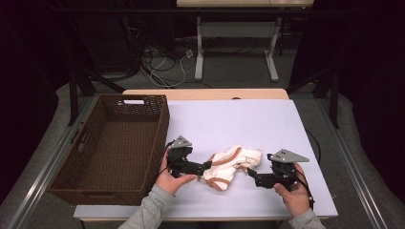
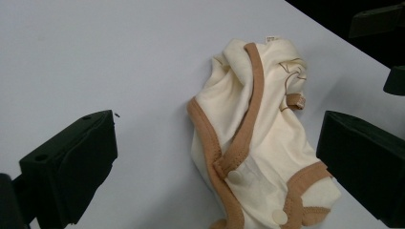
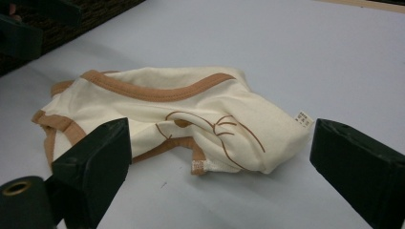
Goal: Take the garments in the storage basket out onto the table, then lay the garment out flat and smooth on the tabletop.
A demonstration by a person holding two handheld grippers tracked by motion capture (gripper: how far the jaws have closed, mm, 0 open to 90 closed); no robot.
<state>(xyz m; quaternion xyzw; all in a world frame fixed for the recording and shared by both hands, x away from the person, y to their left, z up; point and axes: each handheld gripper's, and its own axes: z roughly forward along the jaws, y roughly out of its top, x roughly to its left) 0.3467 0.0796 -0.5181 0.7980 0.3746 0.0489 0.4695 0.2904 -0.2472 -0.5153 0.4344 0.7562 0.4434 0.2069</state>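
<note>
Both tongs wide open around a crumpled garment

I see the white table (image 1: 267, 124) spread out ahead of both tongs, and the brown wicker basket (image 1: 114, 148) standing on its edge just outboard of my left tongs (image 1: 206, 167). Between the two tongs lies the cream garment (image 1: 231, 164) with tan trim, bunched up on the table. My left tongs point at its snap-button end, jaws spread wide, the cloth lying in the gap between them but not gripped. My right tongs (image 1: 249, 172) face the opposite end, where the small label (image 3: 303, 119) sits; jaws also spread wide, holding nothing, the cloth just ahead of them. In the left gripper view two white snaps (image 2: 234, 175) show on the tan band nearest the jaws
</note>
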